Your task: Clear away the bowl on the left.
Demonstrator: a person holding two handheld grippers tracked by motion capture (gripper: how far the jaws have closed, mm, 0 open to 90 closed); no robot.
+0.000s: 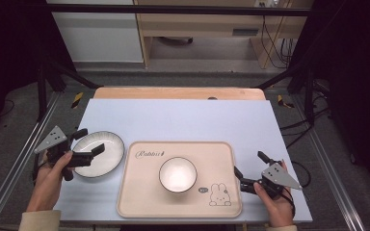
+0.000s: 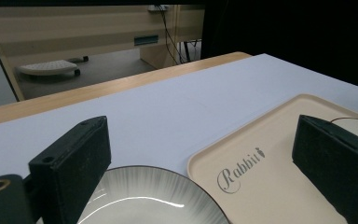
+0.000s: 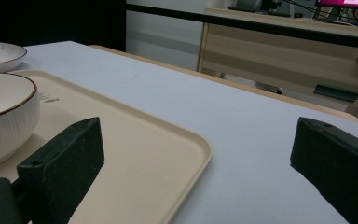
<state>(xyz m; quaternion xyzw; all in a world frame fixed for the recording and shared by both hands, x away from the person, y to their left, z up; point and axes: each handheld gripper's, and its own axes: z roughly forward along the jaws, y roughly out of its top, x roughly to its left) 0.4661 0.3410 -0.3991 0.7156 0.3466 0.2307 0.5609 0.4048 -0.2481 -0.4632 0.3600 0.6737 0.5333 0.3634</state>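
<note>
Pale-blue tabletop (image 1: 183,120), wooden desk (image 1: 202,24) behind

Each claw, left (image 1: 87,143) and right (image 1: 248,166), has two black blocky jaws and a grey three-cornered plate with small holes. Both sleeves are beige.

Lab recording bay: my white-topped wooden table (image 1: 183,115) inside a black metal frame (image 1: 173,8), grey carpet floor (image 1: 212,57), loose black cables (image 1: 274,43), pale wooden desks (image 1: 202,21) behind

One plate (image 1: 98,154), one bowl (image 1: 178,174), one tray (image 1: 139,192), two grippers (image 1: 92,142) (image 1: 248,169).
</note>
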